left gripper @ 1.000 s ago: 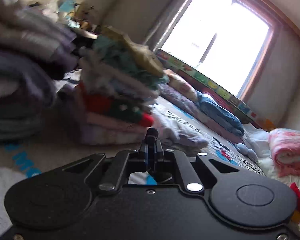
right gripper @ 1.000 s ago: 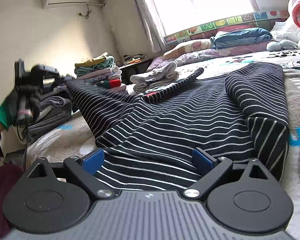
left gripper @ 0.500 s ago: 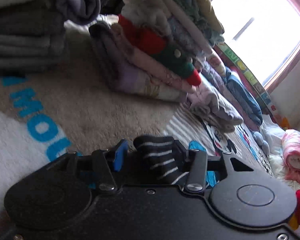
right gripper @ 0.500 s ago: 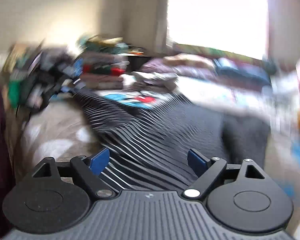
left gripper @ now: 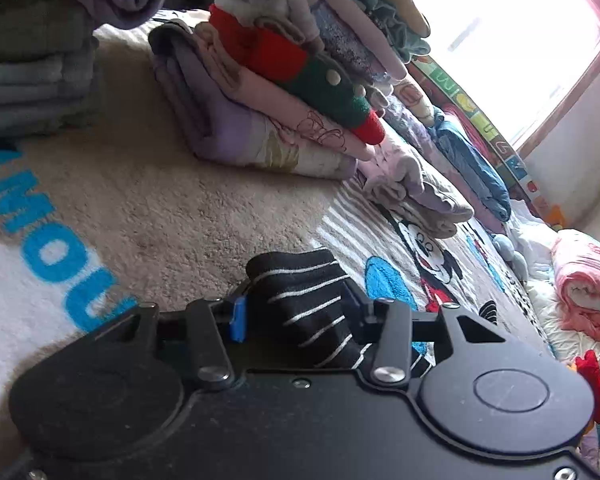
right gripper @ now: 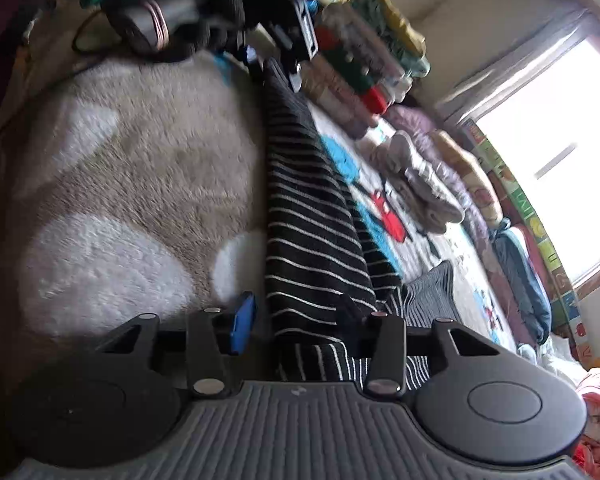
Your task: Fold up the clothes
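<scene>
At nine o'clock in our left wrist view lay a beige plush blanket [left gripper: 148,200] with blue letters. At the centre, our left gripper [left gripper: 294,314] was pinching a bunched end of the black striped garment [left gripper: 304,304] between its jaws. Toward one o'clock rose a stack of folded clothes [left gripper: 284,92], and at three o'clock sat a rolled pink blanket [left gripper: 588,284].

In our right wrist view, the same pale blanket filled nine o'clock. At six o'clock, our right gripper [right gripper: 300,322] stood partly spread around the garment: the blue left pad [right gripper: 242,322] sat just off the cloth, so we could not tell whether it truly gripped. The striped garment [right gripper: 308,216] ran in a taut band from there toward twelve o'clock, where the other gripper held its far end. A window [right gripper: 552,152] glared at two o'clock.

We judged the step to be stretching the garment straight before a fold. To do it well, we should close the right jaws fully on the fabric, keep even tension between both hands, and lay the band flat on the blanket without twisting it.
</scene>
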